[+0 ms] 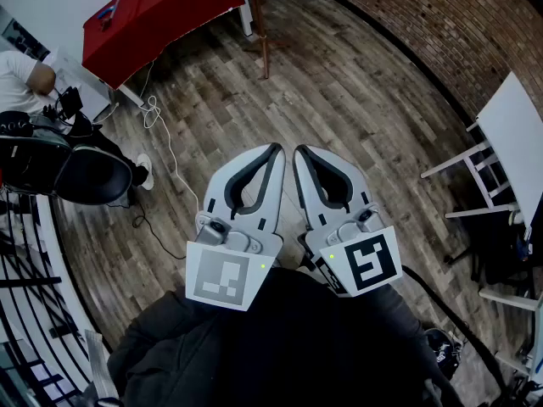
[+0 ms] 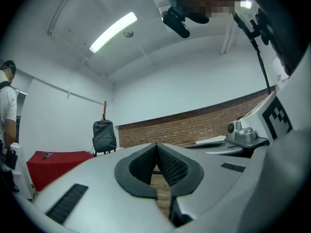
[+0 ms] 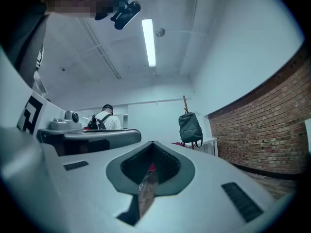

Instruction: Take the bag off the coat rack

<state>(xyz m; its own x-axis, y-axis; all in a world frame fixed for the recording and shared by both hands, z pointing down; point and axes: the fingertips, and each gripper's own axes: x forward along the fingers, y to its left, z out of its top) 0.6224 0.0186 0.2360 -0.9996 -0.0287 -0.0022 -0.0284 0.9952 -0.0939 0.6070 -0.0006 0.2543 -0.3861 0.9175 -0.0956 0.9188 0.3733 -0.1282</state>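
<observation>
Left tongs [image 1: 276, 148] and right tongs [image 1: 299, 151] pressed together, plank floor [image 1: 356, 100], brick wall [image 1: 424, 15], hung bag [image 2: 104, 136]

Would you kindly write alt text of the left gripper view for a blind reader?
A dark grey backpack hangs on a wooden coat rack across the room, seen over the shut, empty left gripper. A red-covered table stands left of the backpack.

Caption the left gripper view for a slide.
Left gripper, jaws shut and empty, faces a grey backpack hanging on the distant coat rack.
</observation>
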